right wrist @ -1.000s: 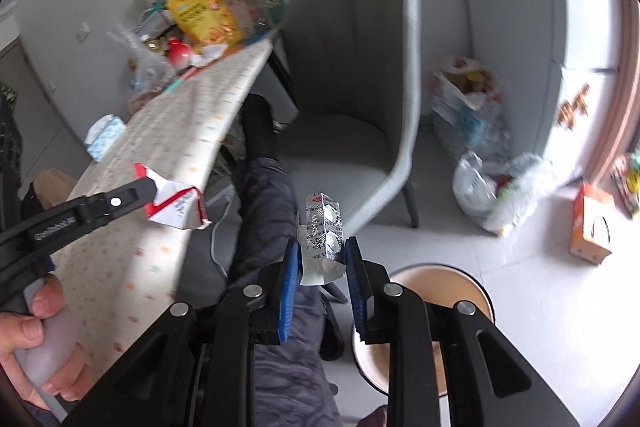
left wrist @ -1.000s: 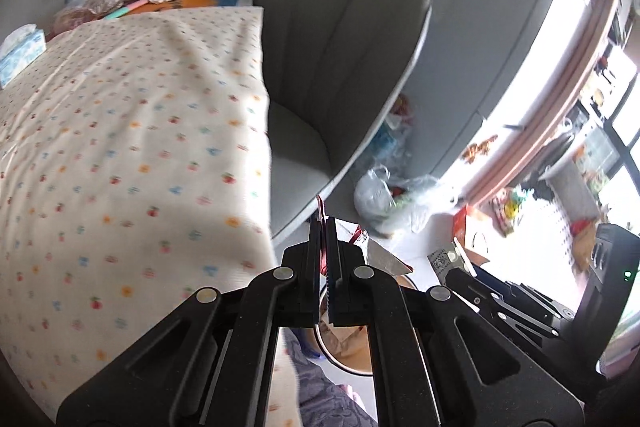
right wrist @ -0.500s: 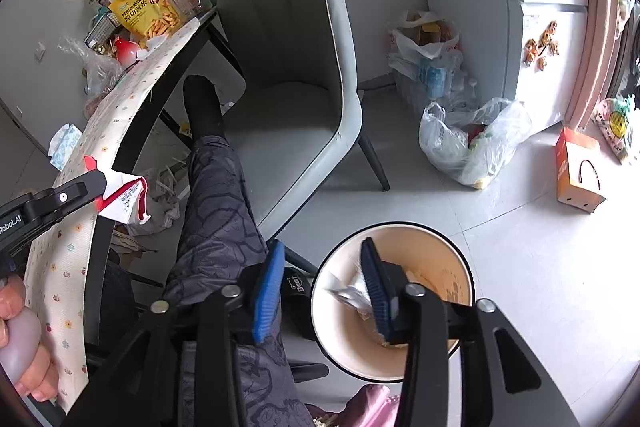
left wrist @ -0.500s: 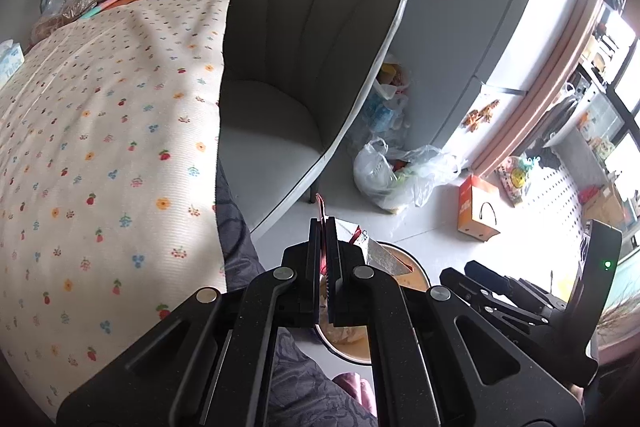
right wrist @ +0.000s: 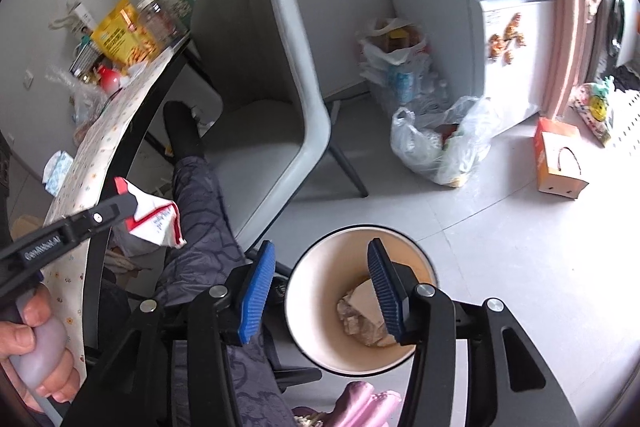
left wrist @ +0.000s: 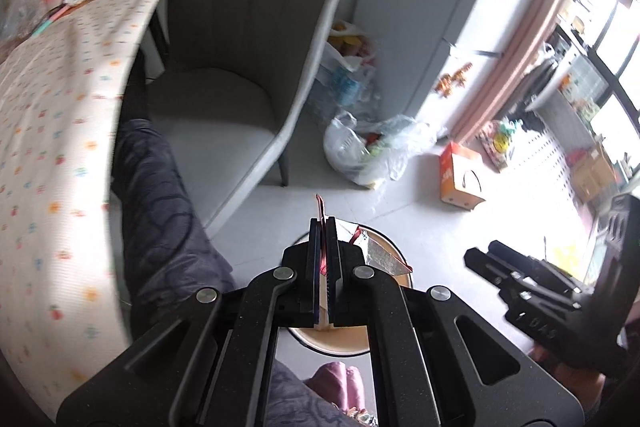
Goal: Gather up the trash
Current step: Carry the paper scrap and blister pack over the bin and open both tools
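Step in hand: dropping collected trash into the round bin (right wrist: pixel 360 301) on the floor, judged from how things lie
Right tongs (right wrist: pixel 322 289): hovering over the bin mouth, blue pads apart and opening wider, nothing between them
Left tongs (left wrist: pixel 324 261): clenched tight on a red and white crumpled carton (right wrist: pixel 154 219), gripped by its thin top edge
Where the carton is: in the right wrist view it hangs off the counter (right wrist: pixel 96 143) edge above the person's leg (right wrist: pixel 200 211), well to the side of the bin; in the left wrist view its foil-lined body shows just past the tongs, over the bin rim (left wrist: pixel 384 239)
Bin contents: crumpled paper scraps (right wrist: pixel 360 311) lie at the bottom
How to do it well: the left hand should carry the carton fully over the opening, not merely to the rim, before letting go; the carton is light and lopsided, so a low release likely keeps it from glancing off the edge
Watch for: the right tongs sit in the same space, so clearing them aside first would avoid a knock
Nearby: grey chair (right wrist: pixel 272 75) and plastic bag (right wrist: pixel 440 143) stand apart from the bin
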